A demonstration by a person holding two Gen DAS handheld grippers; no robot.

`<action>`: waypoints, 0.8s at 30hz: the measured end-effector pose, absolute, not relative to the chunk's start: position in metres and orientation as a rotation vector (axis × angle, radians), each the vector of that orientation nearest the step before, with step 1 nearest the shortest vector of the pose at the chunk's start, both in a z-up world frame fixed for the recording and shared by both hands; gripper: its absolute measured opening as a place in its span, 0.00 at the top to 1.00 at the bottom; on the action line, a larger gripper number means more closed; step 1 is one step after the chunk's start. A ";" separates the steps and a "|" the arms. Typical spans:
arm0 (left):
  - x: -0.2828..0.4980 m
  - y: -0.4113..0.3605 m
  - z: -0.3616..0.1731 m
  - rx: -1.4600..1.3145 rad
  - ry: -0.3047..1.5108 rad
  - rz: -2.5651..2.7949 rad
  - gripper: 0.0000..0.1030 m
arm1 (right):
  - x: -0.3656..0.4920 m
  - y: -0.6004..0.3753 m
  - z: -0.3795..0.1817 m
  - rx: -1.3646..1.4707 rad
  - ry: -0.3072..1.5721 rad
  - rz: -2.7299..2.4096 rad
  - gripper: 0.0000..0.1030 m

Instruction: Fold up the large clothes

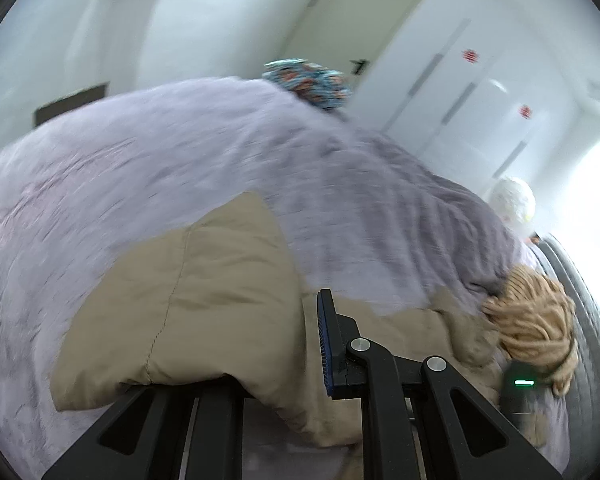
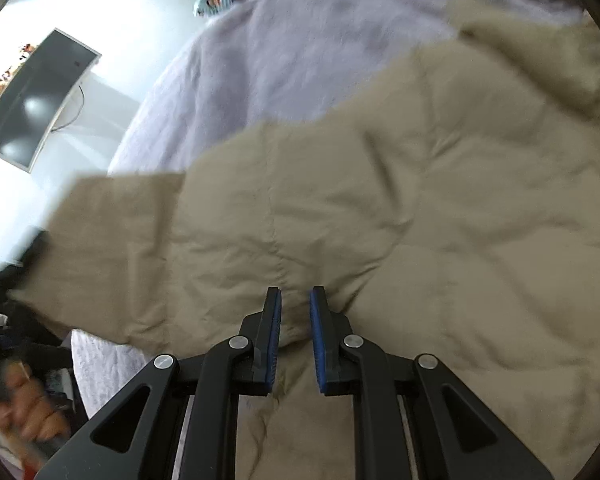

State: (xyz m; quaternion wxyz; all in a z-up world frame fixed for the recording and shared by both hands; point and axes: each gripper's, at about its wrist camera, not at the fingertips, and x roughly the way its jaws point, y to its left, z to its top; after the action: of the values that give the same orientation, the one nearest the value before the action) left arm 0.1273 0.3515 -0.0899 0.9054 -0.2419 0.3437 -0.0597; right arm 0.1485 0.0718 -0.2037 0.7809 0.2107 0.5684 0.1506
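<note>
A large beige quilted coat (image 2: 440, 208) is spread on a bed covered with a lilac fleece blanket (image 1: 188, 152), a surface wide enough for the whole garment to be laid out and folded in sections. In the right wrist view the coat's body fills most of the frame, and one sleeve (image 2: 112, 224) is extended sideways past the edge of the blanket, which suggests that the sleeves are not yet folded in. In the left wrist view a beige panel of the coat (image 1: 188, 300) is seen raised and draped over the left gripper (image 1: 292, 344); only one blue-padded finger is visible, the other being covered by cloth. The left gripper is judged to be closed on that panel, a grip suited to carrying one part of the garment across the rest. The right gripper (image 2: 295, 320) is pointed down at the coat's body, its jaws drawn close together with a narrow gap remaining; a small ridge of beige fabric is seen between the blue pads (image 2: 276, 336), so the cloth is judged to be pinched. With both grippers engaged, the coat is held at two points so that the fold can be guided evenly. A patterned bundle (image 1: 308, 84) lies at the far edge of the bed, well apart from the coat.
</note>
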 end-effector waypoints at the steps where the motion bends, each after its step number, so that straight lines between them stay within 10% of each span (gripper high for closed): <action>1: 0.127 0.343 -0.083 -0.488 0.703 -0.144 0.83 | 0.151 0.076 -0.214 0.465 1.250 0.332 0.84; 15: 0.144 0.096 -0.047 -0.213 0.715 -0.525 0.83 | 0.093 -0.064 -0.185 0.547 1.229 0.269 0.84; 24: 0.130 -0.047 -0.159 0.161 0.926 -0.477 0.83 | 0.013 -0.218 -0.185 0.524 1.244 -0.056 0.84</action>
State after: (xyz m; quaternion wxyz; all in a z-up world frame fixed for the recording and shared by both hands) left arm 0.1298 -0.0474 -0.1593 0.8644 0.0768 0.4417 -0.2278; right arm 0.0129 -0.2175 -0.1855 0.7804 0.2423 0.5758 -0.0260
